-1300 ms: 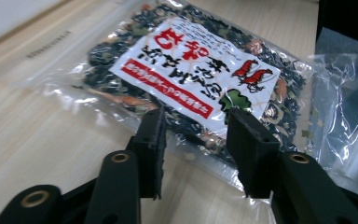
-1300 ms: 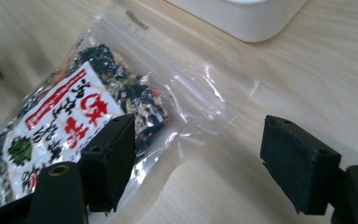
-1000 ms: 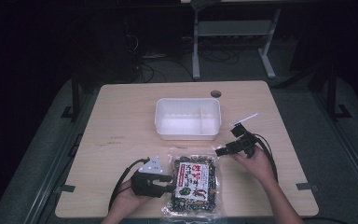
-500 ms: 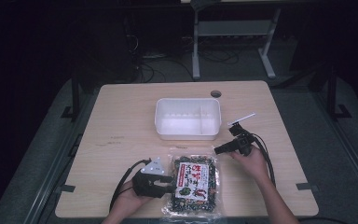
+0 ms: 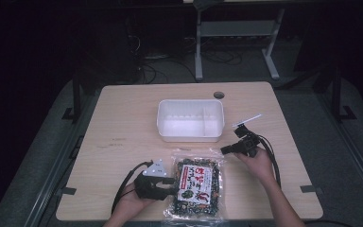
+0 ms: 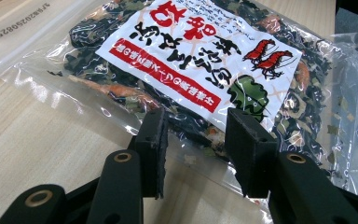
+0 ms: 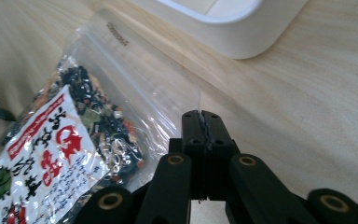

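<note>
The right claw (image 7: 205, 122), having just closed, pinches the clear corner of the snack bag (image 6: 205, 70), whose red-and-black label looks Japanese, while the left claw (image 6: 196, 140) stands spread over its edge.

- Clear bag (image 5: 196, 187): dark green and orange contents, white label with red band, black script, red shrimp.
- White tray (image 5: 190, 120).
- Pale wood-grain surface (image 5: 123, 118).
- Black jaws.

The clear bag (image 6: 200, 79) of dried mix carries a white label (image 6: 205, 60) with large red and black East Asian characters that I cannot read out, a red banner of small white characters, and drawings of two red shrimp and a green leaf. Along the bag's sealed strip (image 6: 23, 21) runs a printed number, seen upside down, roughly 3/5820299825.
</note>
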`<state>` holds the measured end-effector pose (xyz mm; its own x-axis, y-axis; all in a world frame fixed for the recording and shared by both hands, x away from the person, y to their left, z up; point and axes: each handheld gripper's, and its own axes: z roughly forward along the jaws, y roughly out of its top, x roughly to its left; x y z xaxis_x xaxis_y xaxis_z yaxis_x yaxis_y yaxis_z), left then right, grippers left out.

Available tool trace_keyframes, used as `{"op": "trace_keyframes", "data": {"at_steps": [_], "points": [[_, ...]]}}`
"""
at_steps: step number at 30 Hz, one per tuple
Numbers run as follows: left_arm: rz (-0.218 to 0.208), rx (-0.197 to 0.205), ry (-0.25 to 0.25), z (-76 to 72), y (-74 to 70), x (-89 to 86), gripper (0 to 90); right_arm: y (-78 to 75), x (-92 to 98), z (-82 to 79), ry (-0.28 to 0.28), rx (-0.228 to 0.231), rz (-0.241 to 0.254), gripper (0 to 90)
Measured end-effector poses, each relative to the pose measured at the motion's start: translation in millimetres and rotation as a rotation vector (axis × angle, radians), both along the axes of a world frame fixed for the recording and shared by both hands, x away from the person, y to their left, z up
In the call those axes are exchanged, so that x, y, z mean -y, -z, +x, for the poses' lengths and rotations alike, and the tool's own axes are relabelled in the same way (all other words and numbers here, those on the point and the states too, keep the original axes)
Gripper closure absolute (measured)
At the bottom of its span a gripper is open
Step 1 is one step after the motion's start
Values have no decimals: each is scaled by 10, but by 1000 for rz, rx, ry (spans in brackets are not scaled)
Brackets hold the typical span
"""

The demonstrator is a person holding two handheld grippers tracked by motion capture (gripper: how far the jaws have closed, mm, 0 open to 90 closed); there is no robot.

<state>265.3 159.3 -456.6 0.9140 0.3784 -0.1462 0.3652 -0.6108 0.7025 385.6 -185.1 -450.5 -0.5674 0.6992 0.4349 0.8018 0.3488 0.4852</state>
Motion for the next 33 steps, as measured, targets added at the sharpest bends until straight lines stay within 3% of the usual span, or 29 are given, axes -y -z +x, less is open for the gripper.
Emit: {"op": "trace_keyframes", "data": {"at_steps": [11, 18, 20, 24, 33], "points": [[-2, -35, -12, 22, -5, -11, 464, -185, 63, -129, -32, 57, 26, 896], [-31, -45, -47, 51, -35, -84, 410, -279, 106, -200, -33, 95, 51, 896], [-33, -52, -65, 58, -32, -92, 328, -337, 123, -265, -33, 118, 51, 896], [-46, -77, -87, 81, -22, -97, 256, -400, 151, -325, -35, 140, 66, 896], [-94, -150, -128, 185, 7, -106, 220, -654, 239, -481, -47, 204, 71, 897]]}}
